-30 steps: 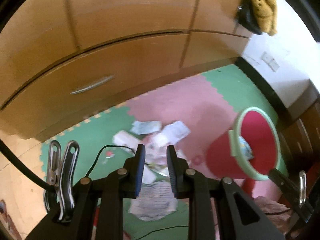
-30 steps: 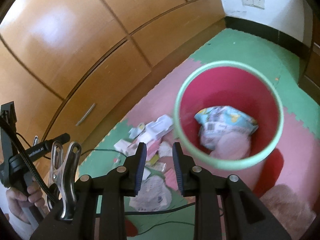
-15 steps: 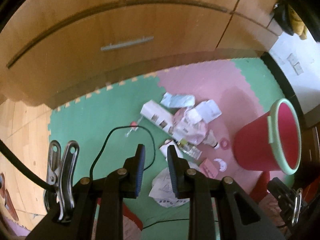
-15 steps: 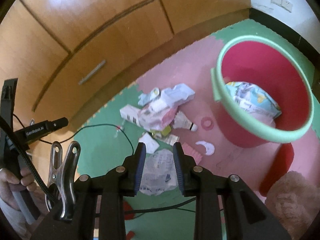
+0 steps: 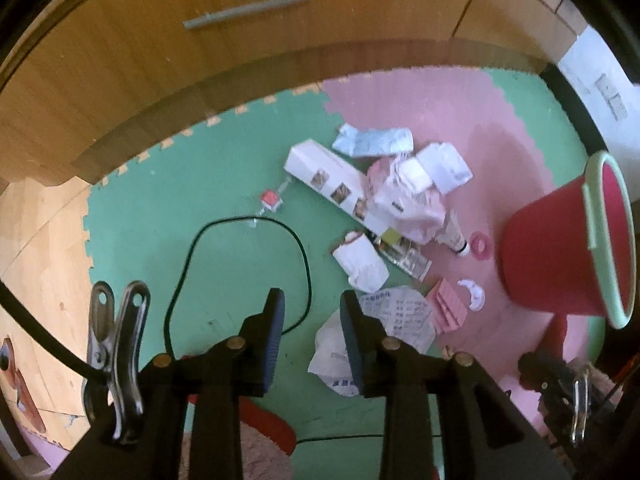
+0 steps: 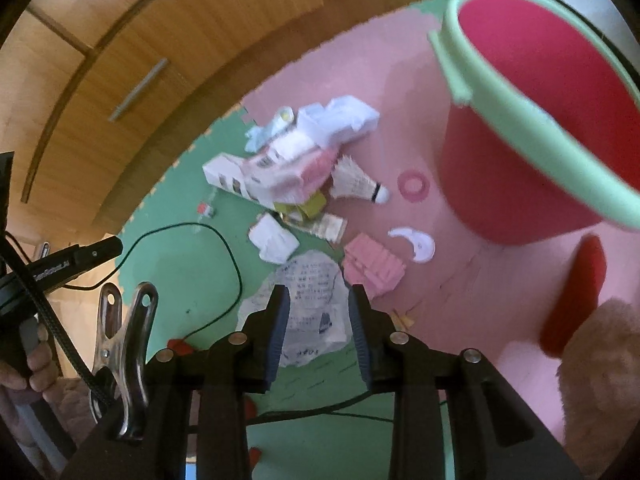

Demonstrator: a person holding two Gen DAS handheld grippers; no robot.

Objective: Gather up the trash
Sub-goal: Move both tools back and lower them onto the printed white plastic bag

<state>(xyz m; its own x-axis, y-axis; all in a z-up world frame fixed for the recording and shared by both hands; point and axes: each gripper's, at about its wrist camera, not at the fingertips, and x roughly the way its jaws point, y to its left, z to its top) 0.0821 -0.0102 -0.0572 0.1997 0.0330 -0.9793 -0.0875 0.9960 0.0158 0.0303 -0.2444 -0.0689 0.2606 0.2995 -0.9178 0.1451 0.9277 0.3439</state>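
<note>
Both pairs of fingers have just been opening and hold nothing: left fingers over green mat, right fingers framing the printed paper. Trash lies beside the bucket. Since a second ago I've dropped closer, ready to pick.

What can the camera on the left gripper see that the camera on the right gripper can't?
Only the left wrist view shows the right gripper, dark at the lower right, and a wall socket.

Only the right wrist view shows a hand holding the left gripper's handle, and the shuttlecock's full feathers.

Both show the pile of paper trash, the printed sheet nearest the open grippers, the black cable, the pink ring and the red bucket.
</note>
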